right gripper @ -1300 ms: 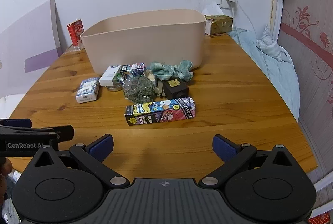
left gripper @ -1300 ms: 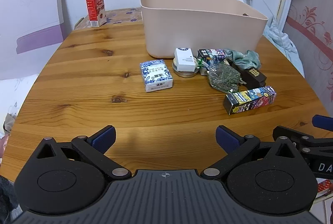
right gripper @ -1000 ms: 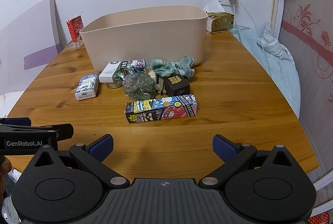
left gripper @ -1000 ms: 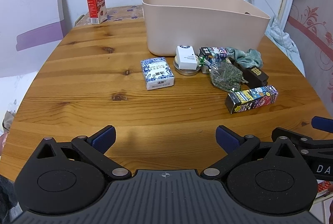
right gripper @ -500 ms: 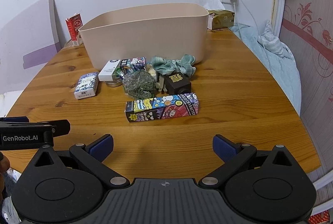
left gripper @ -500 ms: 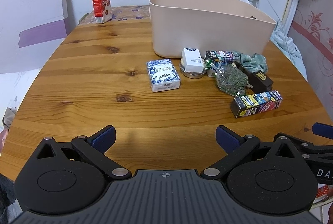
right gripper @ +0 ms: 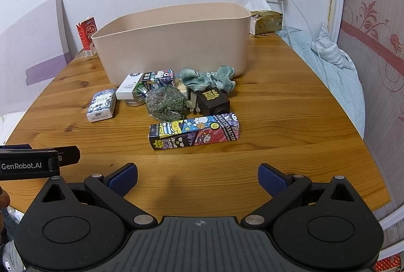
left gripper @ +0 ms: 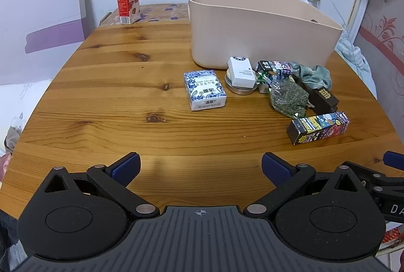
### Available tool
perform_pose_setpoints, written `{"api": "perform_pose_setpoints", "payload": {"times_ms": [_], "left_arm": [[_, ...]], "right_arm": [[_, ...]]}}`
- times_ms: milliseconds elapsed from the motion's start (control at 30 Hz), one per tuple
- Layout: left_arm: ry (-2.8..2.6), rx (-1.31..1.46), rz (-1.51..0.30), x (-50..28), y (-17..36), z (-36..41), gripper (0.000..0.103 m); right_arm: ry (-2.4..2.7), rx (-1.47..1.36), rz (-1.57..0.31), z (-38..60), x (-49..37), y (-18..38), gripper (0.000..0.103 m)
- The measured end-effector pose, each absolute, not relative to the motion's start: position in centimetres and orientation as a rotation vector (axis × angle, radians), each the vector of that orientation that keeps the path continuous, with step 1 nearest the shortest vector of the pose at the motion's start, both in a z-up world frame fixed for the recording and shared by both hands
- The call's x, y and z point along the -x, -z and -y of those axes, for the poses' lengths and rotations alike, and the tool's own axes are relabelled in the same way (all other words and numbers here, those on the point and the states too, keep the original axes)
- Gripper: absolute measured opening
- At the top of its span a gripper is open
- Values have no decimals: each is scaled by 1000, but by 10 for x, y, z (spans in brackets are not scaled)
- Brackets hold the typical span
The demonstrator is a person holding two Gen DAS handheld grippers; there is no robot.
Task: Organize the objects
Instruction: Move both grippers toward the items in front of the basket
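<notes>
A beige plastic bin [left gripper: 257, 29] [right gripper: 176, 44] stands at the back of the round wooden table [left gripper: 126, 100]. Before it lie a blue-white patterned box [left gripper: 204, 93] [right gripper: 101, 106], a white box on a round tin [left gripper: 241, 76] [right gripper: 128, 90], a bag of dried herbs [left gripper: 287, 97] [right gripper: 165, 104], a dark brown box [left gripper: 320, 96] [right gripper: 213, 101], a green cloth [left gripper: 313, 74] [right gripper: 209, 80] and a long cartoon-printed box [left gripper: 319, 128] [right gripper: 194, 133]. My left gripper [left gripper: 200, 168] and right gripper [right gripper: 198, 177] are open, empty, above the table's near edge.
A red milk carton [left gripper: 127, 5] [right gripper: 88, 35] stands at the far left by a white-purple board [left gripper: 43, 26]. A tissue box [right gripper: 265, 21], a wall socket with cable and a pale blue blanket [right gripper: 328, 57] are on the right.
Both grippers have shifted a little; the left view has swung slightly so the objects sit further right. Nothing has been grasped or moved.
</notes>
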State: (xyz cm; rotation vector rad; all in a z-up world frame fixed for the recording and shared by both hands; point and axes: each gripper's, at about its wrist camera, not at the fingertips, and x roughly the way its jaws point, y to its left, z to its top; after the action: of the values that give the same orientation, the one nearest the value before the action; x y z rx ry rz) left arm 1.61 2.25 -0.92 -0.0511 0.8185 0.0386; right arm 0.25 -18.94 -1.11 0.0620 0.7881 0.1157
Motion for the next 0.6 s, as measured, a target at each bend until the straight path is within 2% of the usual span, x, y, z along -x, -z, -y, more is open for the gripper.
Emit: {"api": "perform_pose_setpoints", "payload": {"times_ms": [600], "left_arm": [[-41,39,-832,-28,12,-29,103]], "right_arm": [[-108,-59,-802,185,-14,15,103]]}}
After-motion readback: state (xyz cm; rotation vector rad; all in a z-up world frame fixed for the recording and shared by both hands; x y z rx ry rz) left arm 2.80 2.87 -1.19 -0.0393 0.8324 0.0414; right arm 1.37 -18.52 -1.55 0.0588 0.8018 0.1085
